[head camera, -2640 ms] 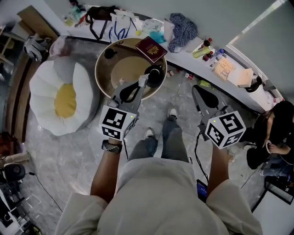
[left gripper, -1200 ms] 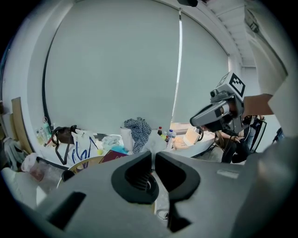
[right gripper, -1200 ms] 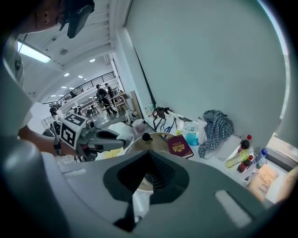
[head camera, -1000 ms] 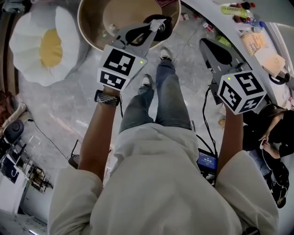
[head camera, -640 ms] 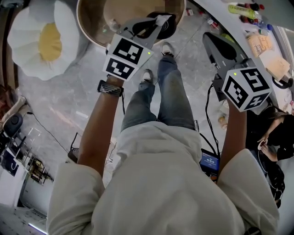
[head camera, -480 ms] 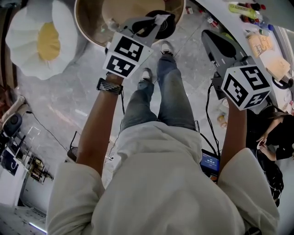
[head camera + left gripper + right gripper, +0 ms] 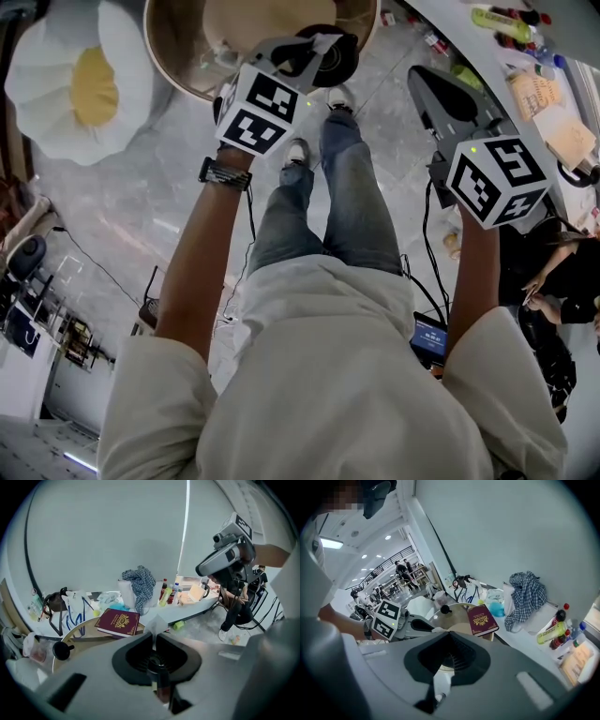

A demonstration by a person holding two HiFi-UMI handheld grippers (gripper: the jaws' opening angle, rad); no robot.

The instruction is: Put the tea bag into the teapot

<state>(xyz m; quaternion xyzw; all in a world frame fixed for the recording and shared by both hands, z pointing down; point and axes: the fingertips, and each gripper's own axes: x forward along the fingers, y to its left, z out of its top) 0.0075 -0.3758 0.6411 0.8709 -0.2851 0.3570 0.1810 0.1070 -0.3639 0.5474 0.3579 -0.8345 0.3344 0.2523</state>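
My left gripper [image 7: 314, 47] is shut on a small white tea bag [image 7: 328, 39], pinched at the jaw tips directly above the black teapot [image 7: 339, 64]. The teapot stands at the near edge of a round wooden table [image 7: 164, 56]. In the left gripper view the tea bag [image 7: 157, 622] pokes up between the closed tips and the teapot is hidden below the jaws. My right gripper [image 7: 419, 77] hangs to the right over the floor, shut with nothing in it. Its closed tips [image 7: 447, 635] show in the right gripper view, with the left gripper's marker cube [image 7: 384, 619] beyond.
A dark red book [image 7: 119, 622] and the teapot's black lid [image 7: 60, 649] lie on the table. A white-and-yellow flower cushion [image 7: 75, 80] sits left of it. A white counter behind holds bottles, bags and a checked cloth [image 7: 140, 585]. A person [image 7: 553, 281] sits at far right.
The head view has tipped down and closer. My left gripper has carried the tea bag from beside the teapot to above it and barely moved in the last second. The right gripper stays shut.
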